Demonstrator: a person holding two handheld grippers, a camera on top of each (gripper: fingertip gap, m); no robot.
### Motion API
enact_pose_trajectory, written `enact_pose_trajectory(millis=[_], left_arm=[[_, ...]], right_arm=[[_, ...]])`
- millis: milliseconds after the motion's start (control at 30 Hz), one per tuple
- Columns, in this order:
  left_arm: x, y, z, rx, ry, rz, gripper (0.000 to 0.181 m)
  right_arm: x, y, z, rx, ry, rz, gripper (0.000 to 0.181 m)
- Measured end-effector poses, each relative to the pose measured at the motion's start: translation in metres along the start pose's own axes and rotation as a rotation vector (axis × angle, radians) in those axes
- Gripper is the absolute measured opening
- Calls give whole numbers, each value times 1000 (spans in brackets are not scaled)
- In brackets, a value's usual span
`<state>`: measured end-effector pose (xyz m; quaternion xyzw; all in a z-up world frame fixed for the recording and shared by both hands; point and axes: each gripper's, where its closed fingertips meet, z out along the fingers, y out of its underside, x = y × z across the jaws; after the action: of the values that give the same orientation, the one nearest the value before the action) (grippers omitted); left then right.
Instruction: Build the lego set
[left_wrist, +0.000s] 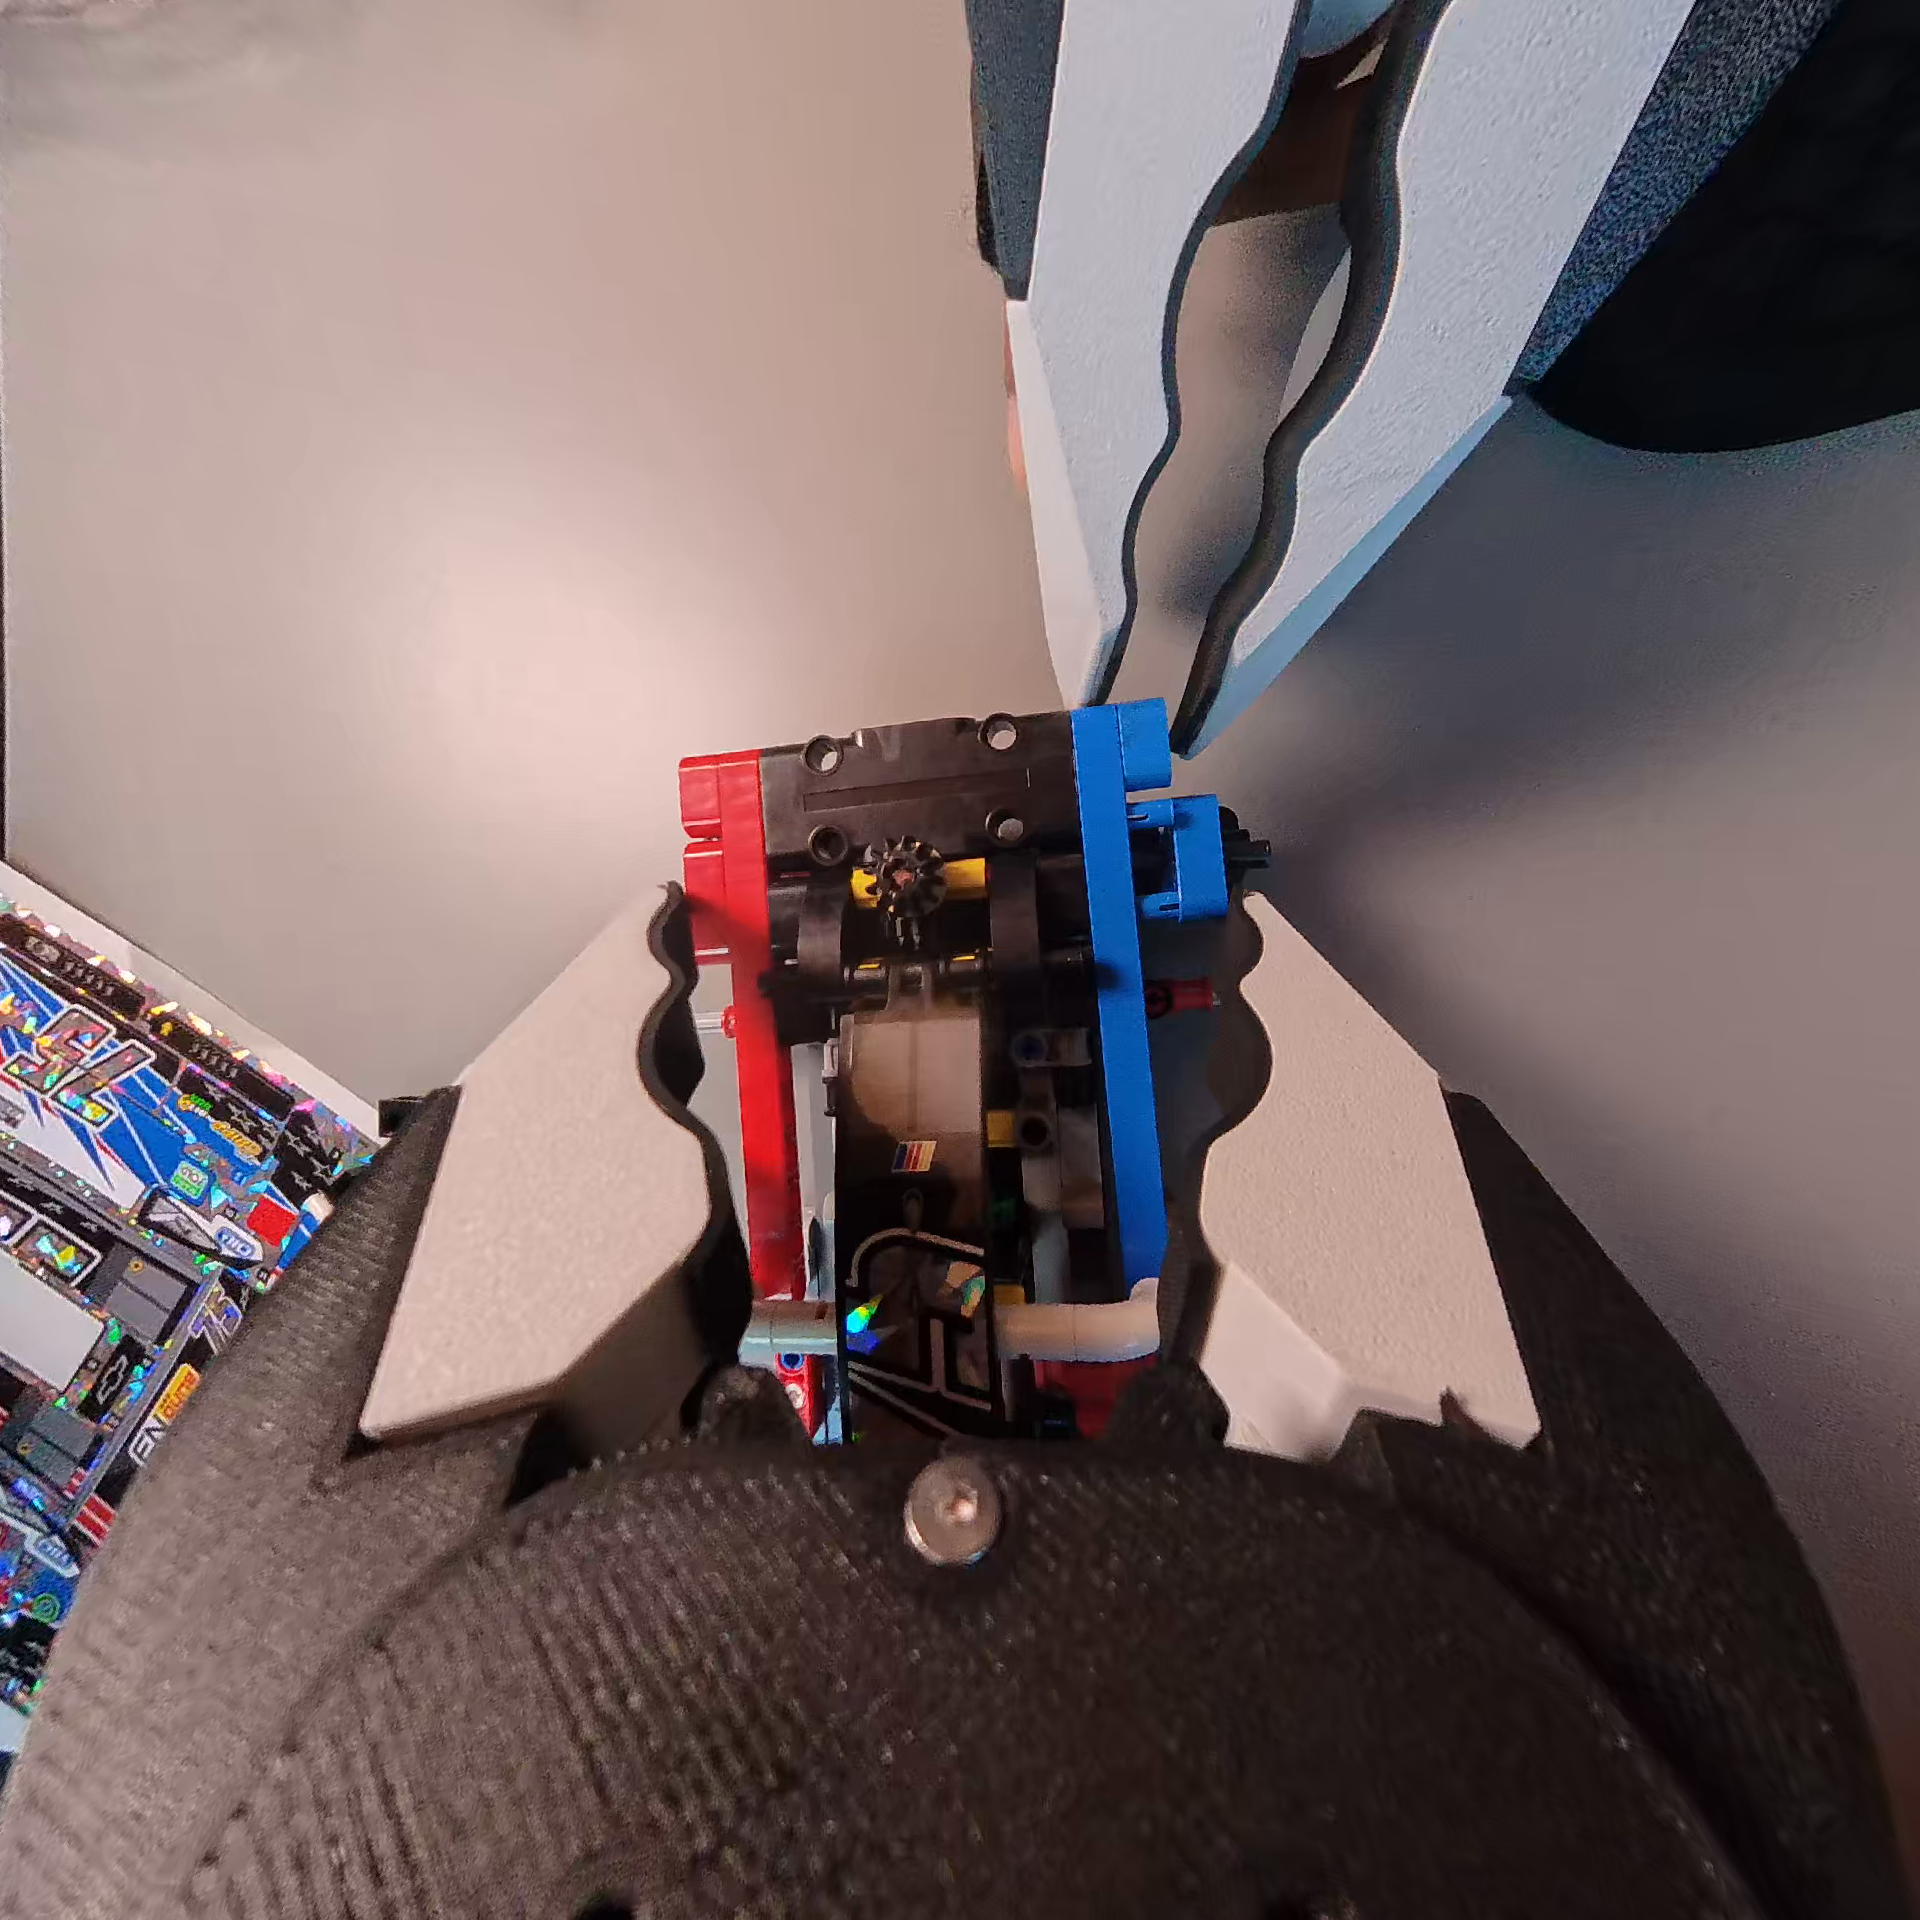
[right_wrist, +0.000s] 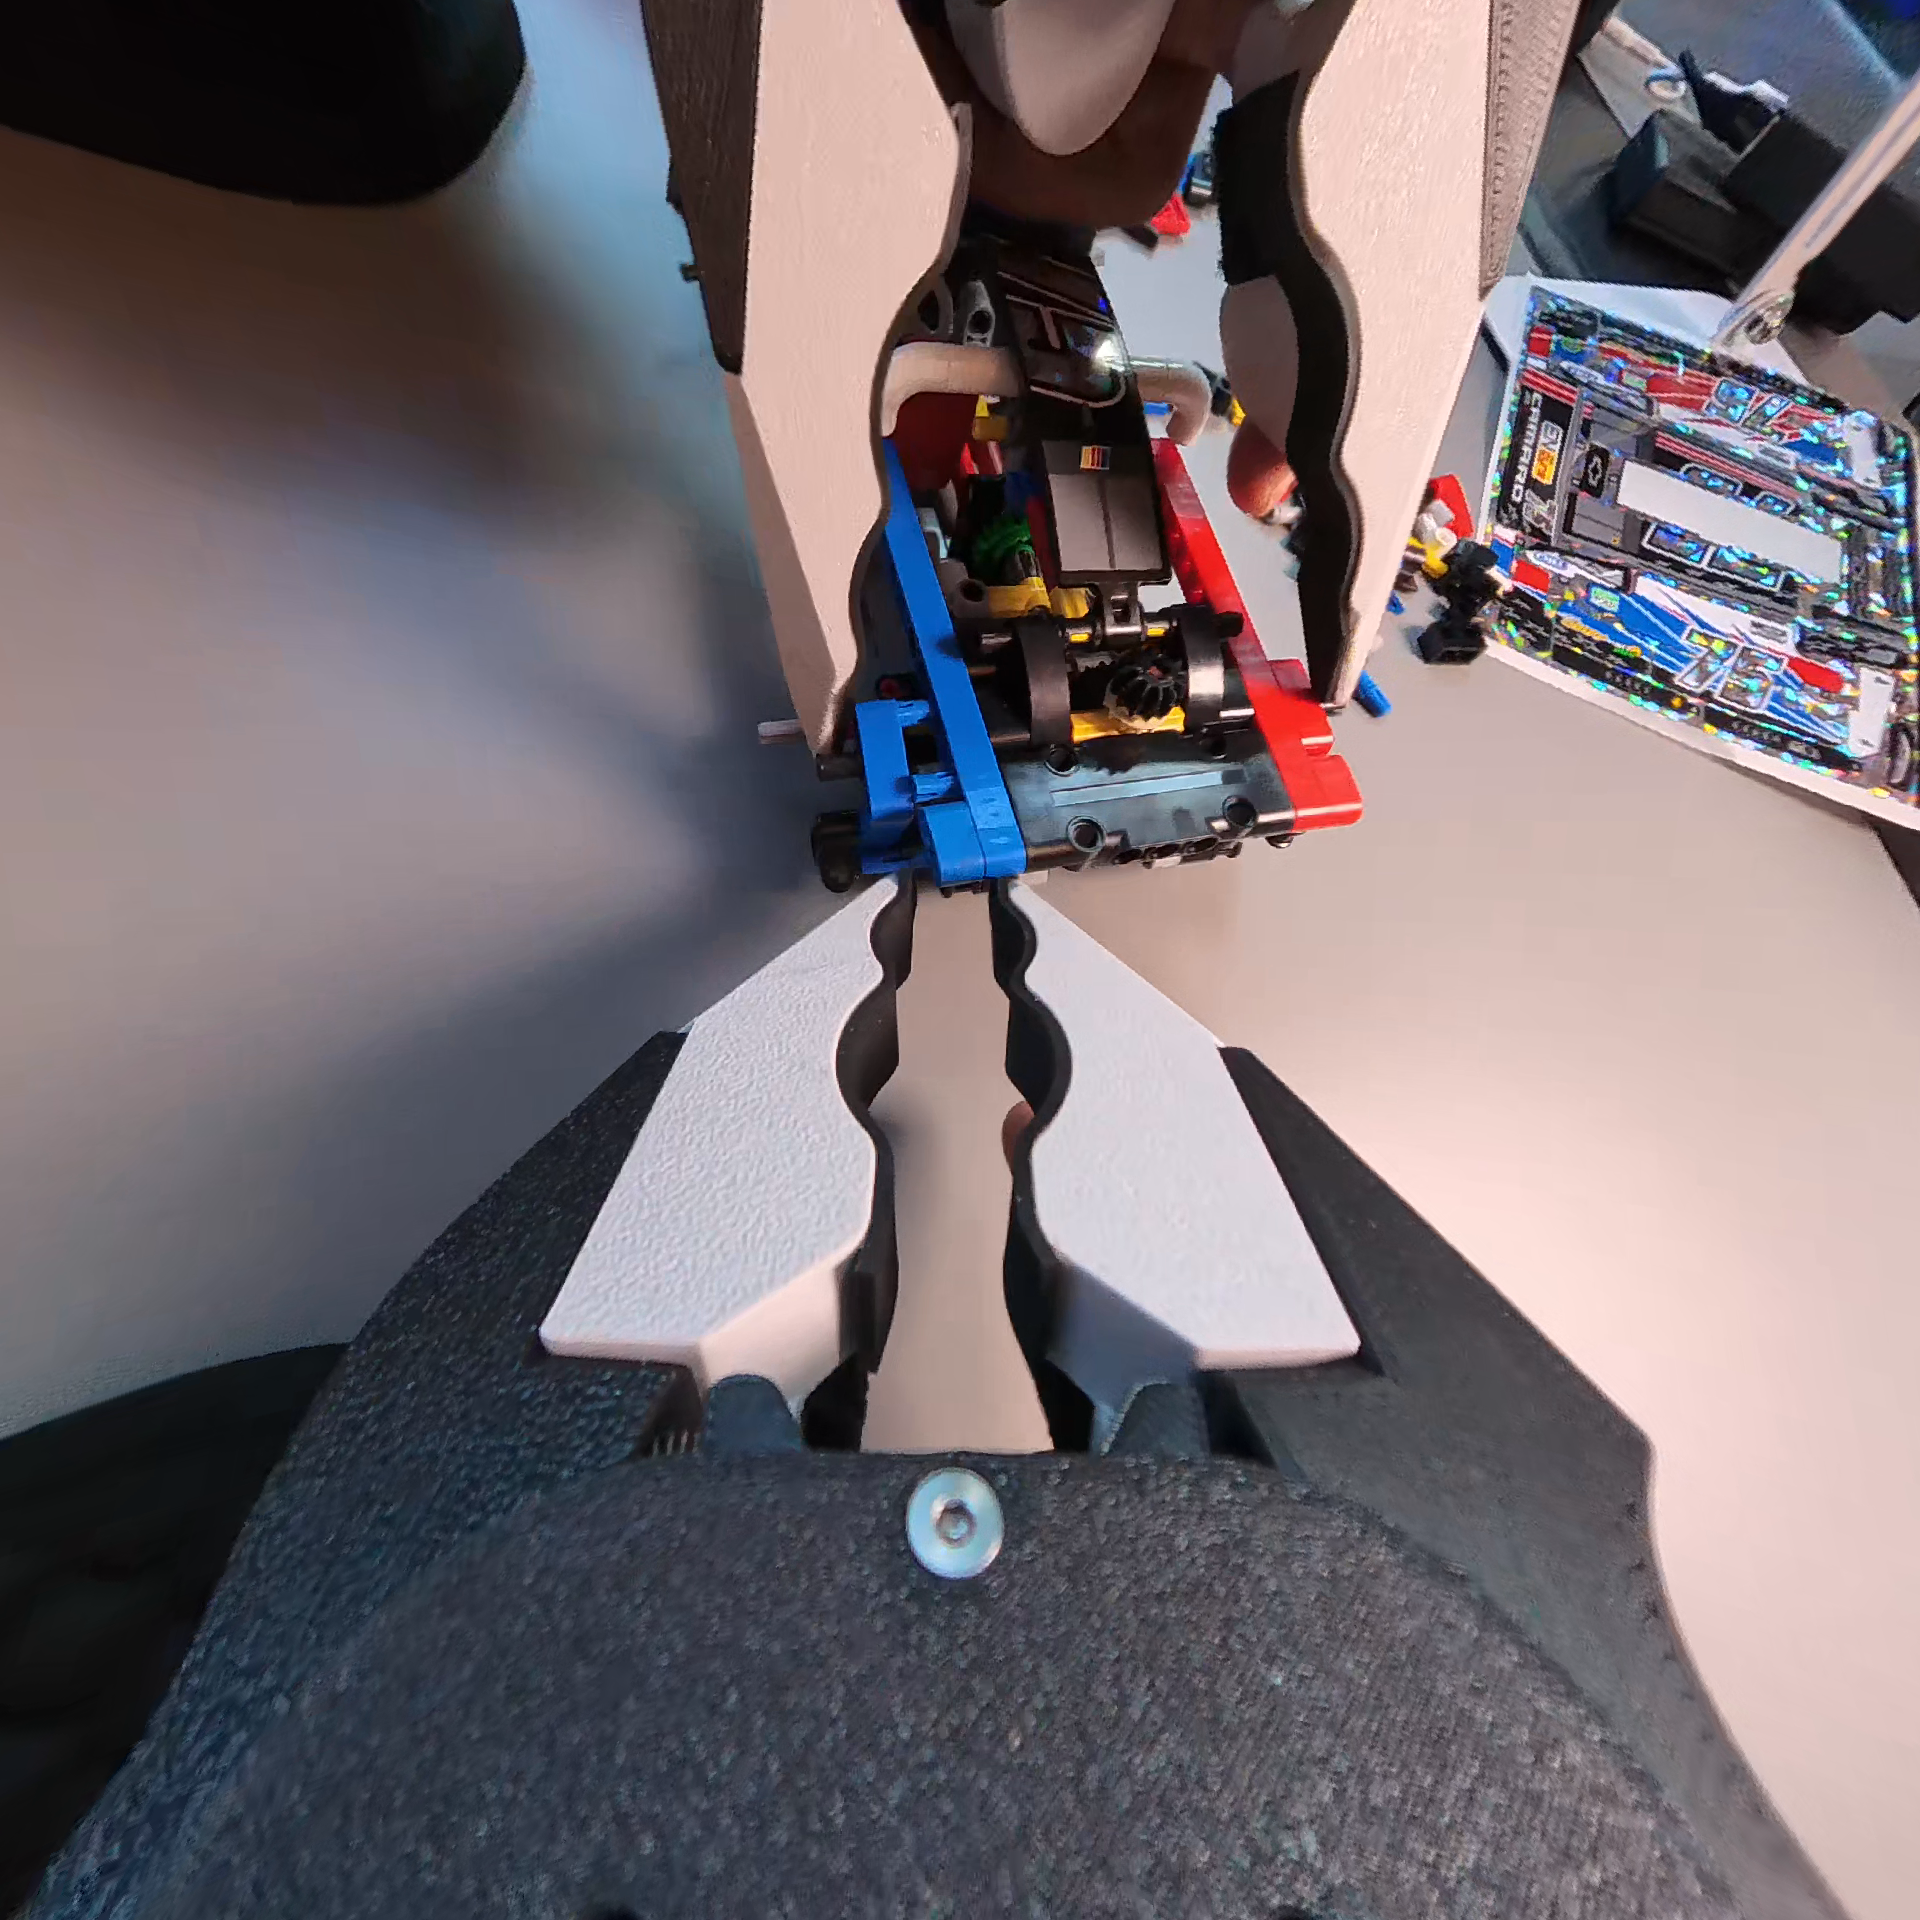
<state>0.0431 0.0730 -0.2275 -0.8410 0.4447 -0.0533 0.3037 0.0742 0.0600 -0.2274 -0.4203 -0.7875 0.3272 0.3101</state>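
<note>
Two grippers work one model. Nearest in the left wrist view, the left gripper (left_wrist: 961, 914) has its jaws spread wide around the chassis (left_wrist: 940, 1039), one finger against the red beam (left_wrist: 753, 1029) at 9 o'clock and the other beside the blue beam (left_wrist: 1117, 997) at 3 o'clock. It seems to be clamping the chassis, though contact on the blue side is hard to confirm. The chassis runs its long axis straight away from this camera, towards 12 o'clock.

Beyond its far end, at about 1 o'clock, the right gripper (left_wrist: 1143, 717) meets the blue corner block (left_wrist: 1138, 743), jaws nearly together with a narrow gap and nothing between them. In the right wrist view that block (right_wrist: 971, 831) sits at 12 o'clock, right at the tips, so the right gripper is the one placed to press or pinch there. A sticker sheet (right_wrist: 1704, 540) lies on the table (right_wrist: 312, 623) at 2 o'clock, loose pieces (right_wrist: 1455, 592) beside it.
</note>
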Motion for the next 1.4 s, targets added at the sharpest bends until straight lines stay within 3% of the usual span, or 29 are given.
enact_pose_trajectory(millis=[367,667,1067,1400], left_arm=[[2,6,-5,39,-15,-12,99],[-1,8,-6,38,-26,-26,98],[0,11,-9,27,-21,-42,100],[-3,14,-11,32,-39,-78,99]], right_arm=[[-26,-6,8,10,-72,109,13],[-21,-5,22,2,-29,265,16],[-24,-10,18,-91,67,140,1],[-16,-16,9,-89,130,109,0]])
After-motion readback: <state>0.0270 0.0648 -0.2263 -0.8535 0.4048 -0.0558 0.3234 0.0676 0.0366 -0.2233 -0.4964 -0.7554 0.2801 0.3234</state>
